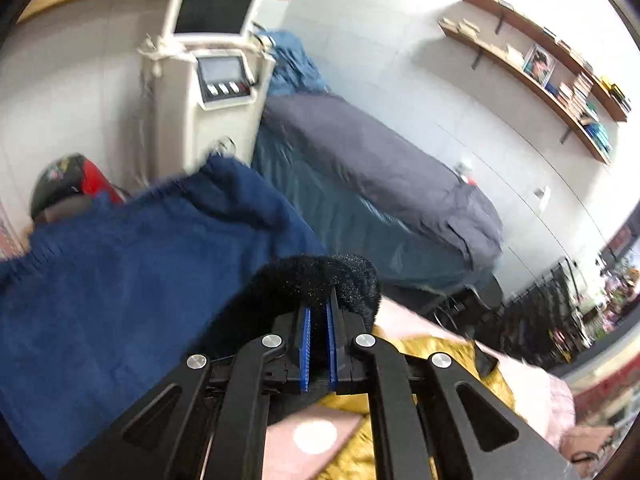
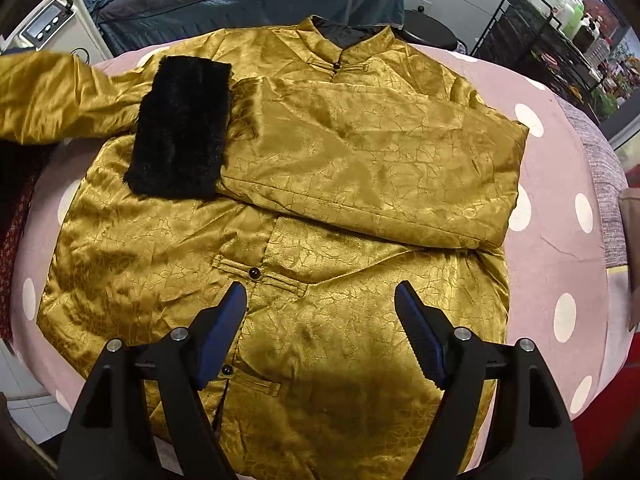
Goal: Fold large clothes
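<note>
A gold satin jacket (image 2: 320,208) with frog buttons lies front up on a pink polka-dot table (image 2: 560,240). Its right-hand sleeve (image 2: 372,168) is folded across the chest and ends in a black fur cuff (image 2: 180,128). The other sleeve (image 2: 52,96) stretches off to the left, lifted. My left gripper (image 1: 318,304) is shut on that sleeve's black fur cuff (image 1: 316,280) and holds it up; gold fabric (image 1: 432,360) shows below it. My right gripper (image 2: 320,300) is open and empty above the jacket's lower front.
A bed with grey and teal covers (image 1: 380,168) stands behind the table. A blue cloth (image 1: 120,280) lies at the left, a white machine with a screen (image 1: 208,80) beyond it. A black wire rack (image 2: 540,40) stands at the right.
</note>
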A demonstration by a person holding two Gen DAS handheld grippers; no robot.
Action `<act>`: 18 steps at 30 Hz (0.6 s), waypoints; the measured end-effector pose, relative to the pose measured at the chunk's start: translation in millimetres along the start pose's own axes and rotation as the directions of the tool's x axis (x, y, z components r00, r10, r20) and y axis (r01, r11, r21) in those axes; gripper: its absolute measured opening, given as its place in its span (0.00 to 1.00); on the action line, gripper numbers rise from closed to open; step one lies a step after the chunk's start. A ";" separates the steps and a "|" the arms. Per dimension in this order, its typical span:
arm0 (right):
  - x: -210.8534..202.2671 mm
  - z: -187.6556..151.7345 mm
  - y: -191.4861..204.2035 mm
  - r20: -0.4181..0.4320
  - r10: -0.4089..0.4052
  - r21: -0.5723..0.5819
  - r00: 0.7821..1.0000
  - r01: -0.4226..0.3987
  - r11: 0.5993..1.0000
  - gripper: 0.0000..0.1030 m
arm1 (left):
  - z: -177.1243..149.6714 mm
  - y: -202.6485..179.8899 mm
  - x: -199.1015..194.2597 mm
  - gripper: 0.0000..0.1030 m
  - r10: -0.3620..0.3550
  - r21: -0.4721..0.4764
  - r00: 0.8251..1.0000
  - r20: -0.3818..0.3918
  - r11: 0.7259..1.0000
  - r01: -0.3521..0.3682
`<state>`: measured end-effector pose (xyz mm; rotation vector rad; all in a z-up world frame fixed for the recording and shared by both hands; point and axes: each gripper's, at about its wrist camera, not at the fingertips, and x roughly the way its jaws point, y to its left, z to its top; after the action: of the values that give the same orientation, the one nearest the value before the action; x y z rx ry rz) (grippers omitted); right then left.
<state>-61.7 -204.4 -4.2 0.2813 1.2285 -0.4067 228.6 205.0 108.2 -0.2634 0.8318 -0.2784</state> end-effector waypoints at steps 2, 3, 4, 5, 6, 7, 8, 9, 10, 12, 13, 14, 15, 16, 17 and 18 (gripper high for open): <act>3.1 0.5 -4.8 -0.011 0.005 0.023 1.000 -0.005 1.000 0.74 | -15.3 -17.6 13.3 0.06 -0.016 0.058 0.998 -0.055 0.998 0.019; 4.4 0.5 -6.5 -0.014 0.009 0.031 1.000 -0.008 0.999 0.74 | -24.3 -27.4 19.8 0.06 -0.037 0.082 0.995 -0.095 0.996 0.045; 5.4 0.7 -7.9 -0.016 0.013 0.037 1.000 -0.012 0.999 0.74 | -35.0 -40.5 29.0 0.06 -0.067 0.096 0.988 -0.142 0.992 0.081; 6.1 0.7 -8.8 -0.016 0.015 0.040 1.000 -0.014 0.999 0.74 | -47.1 -53.6 36.2 0.06 -0.095 0.102 0.979 -0.180 0.988 0.114; 6.3 0.6 -9.0 -0.016 0.016 0.039 1.000 -0.016 0.999 0.74 | -59.4 -67.8 41.8 0.05 -0.127 0.105 0.968 -0.216 0.983 0.152; 6.1 0.4 -9.1 -0.015 0.017 0.036 1.000 -0.016 0.999 0.74 | -73.0 -90.9 51.0 0.04 -0.175 0.113 0.949 -0.263 0.971 0.211; 5.5 0.1 -9.6 -0.012 0.018 0.034 1.000 -0.018 0.999 0.74 | -82.1 -108.8 56.8 0.03 -0.205 0.123 0.935 -0.290 0.961 0.248; 4.8 -0.5 -10.5 -0.009 0.020 0.035 1.000 -0.019 0.999 0.74 | -91.3 -131.7 61.1 0.03 -0.230 0.143 0.921 -0.314 0.948 0.286; 3.8 -1.1 -12.5 -0.005 0.020 0.038 1.000 -0.020 0.999 0.74 | -97.1 -150.1 63.0 0.03 -0.249 0.161 0.911 -0.329 0.936 0.314; 2.5 -2.5 -18.8 -0.001 0.018 0.053 1.000 -0.018 0.998 0.74 | -110.6 -198.5 63.7 0.03 -0.308 0.191 0.882 -0.357 0.900 0.391; 2.4 -3.2 -22.7 -0.002 0.017 0.065 1.000 -0.016 0.998 0.74 | -115.7 -228.1 64.2 0.03 -0.343 0.207 0.864 -0.368 0.876 0.436; 2.3 -4.4 -26.7 -0.003 0.015 0.077 1.000 -0.015 0.997 0.74 | -122.7 -247.8 62.4 0.03 -0.360 0.222 0.854 -0.376 0.860 0.460; 2.8 -6.1 -33.0 -0.007 0.013 0.095 1.000 -0.012 0.995 0.74 | -128.6 -268.5 64.8 0.03 -0.373 0.240 0.842 -0.390 0.842 0.483; 3.8 -8.1 -38.9 -0.013 0.012 0.114 1.000 -0.011 0.993 0.74 | -136.0 -287.9 66.3 0.03 -0.378 0.258 0.831 -0.409 0.825 0.503; 4.8 -9.4 -43.2 -0.019 0.014 0.127 1.000 -0.012 0.992 0.74 | -148.9 -309.3 69.7 0.04 -0.377 0.279 0.812 -0.445 0.803 0.526; 6.6 -11.5 -49.5 -0.028 0.019 0.148 0.999 -0.014 0.989 0.74 | -161.2 -323.1 74.3 0.16 -0.374 0.288 0.797 -0.474 0.790 0.541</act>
<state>-91.8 -244.7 -13.6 0.4259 1.2262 -0.4819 109.7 -140.8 61.8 -0.0053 1.0768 -0.9986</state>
